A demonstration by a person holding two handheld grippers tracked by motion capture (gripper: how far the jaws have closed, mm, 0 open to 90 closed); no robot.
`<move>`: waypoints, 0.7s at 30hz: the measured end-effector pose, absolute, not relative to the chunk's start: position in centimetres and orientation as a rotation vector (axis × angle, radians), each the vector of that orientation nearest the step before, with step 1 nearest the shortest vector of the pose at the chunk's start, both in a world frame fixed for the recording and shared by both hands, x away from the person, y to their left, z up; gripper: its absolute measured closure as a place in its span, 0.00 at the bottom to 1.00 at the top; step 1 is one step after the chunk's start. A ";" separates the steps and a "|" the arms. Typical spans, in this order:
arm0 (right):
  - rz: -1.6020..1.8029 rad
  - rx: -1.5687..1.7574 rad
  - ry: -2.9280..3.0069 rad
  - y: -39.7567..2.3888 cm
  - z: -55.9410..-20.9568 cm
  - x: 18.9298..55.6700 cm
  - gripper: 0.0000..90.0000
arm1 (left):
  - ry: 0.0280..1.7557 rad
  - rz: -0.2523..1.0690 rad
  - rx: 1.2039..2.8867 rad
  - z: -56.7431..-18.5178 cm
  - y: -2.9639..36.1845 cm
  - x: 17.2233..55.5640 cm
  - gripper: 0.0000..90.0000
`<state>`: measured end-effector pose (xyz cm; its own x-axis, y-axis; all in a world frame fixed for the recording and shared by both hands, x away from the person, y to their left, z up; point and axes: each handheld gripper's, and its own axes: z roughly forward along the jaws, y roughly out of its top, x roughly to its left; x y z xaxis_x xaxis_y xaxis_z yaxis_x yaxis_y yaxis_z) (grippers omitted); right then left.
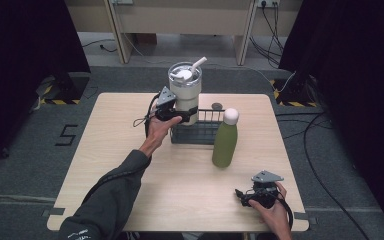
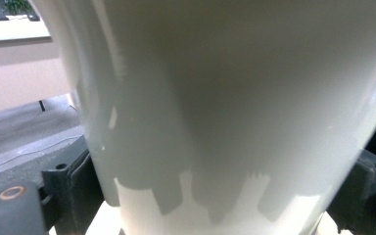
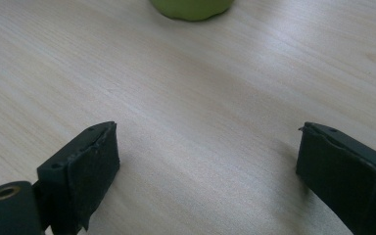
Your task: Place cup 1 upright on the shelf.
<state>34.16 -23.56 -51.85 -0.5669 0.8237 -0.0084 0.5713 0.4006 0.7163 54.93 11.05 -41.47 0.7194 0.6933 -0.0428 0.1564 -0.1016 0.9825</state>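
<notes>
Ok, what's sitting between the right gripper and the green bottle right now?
Nothing: in the right gripper view, bare wooden table runs from the open right gripper to the green bottle. The high view shows the same bare stretch.

I work at a pale wooden table (image 1: 115, 165). On its far edge, at 12 o'clock, lies a small dark disc (image 1: 217, 105). On the grey floor a black number 5 (image 1: 66, 135) sits at 9 o'clock, and loose cables (image 1: 320, 175) trail at 3 o'clock. Black curtains (image 1: 25, 40) hang at both sides, and a pale desk frame (image 1: 122, 30) stands at 12 o'clock.
</notes>
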 end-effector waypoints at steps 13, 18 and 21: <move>0.965 1.205 2.302 -23.5 -51.9 34.2 0.10 | 0.711 0.520 1.651 -43.0 10.9 55.2 0.12; 0.965 1.205 2.302 -23.5 -51.8 34.2 0.10 | 0.719 0.519 1.654 -43.8 11.0 55.4 0.12; 0.965 1.204 2.303 -23.5 -51.8 34.1 0.10 | 0.729 0.515 1.658 -44.2 11.1 55.5 0.12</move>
